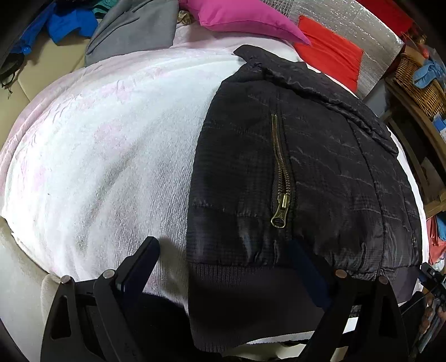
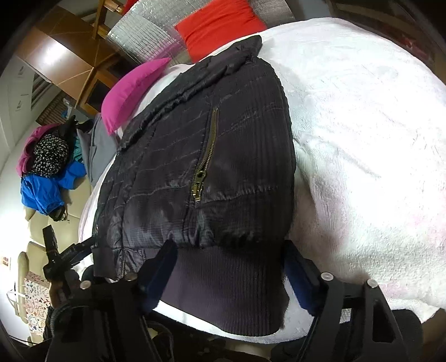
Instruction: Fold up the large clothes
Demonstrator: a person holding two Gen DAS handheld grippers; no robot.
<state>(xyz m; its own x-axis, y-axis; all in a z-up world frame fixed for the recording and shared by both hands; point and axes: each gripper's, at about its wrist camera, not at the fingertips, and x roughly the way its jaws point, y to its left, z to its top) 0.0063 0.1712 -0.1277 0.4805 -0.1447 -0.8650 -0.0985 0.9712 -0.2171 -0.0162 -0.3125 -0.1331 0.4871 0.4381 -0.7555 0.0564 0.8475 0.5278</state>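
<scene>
My left gripper [image 1: 223, 256] and right gripper [image 2: 230, 260] both gape over the black jacket's [image 1: 320, 167] ribbed hem [image 2: 223, 286], no grip.

The black quilted puffer jacket [image 1: 320, 167] shows faint pale stitch lines, a brass-coloured pocket zipper [image 1: 281, 178] and a dark ribbed knit hem [image 2: 223, 286]; under it lies a white fleecy blanket [image 1: 97, 139] with faded pink blotches. Beyond the jacket's collar sit a magenta cushion [image 1: 237, 16] and a red cushion [image 1: 329, 55] against a silver quilted foil sheet [image 1: 348, 19], with grey cloth [image 1: 133, 30] and bright blue cloth [image 1: 69, 25] further off.
</scene>
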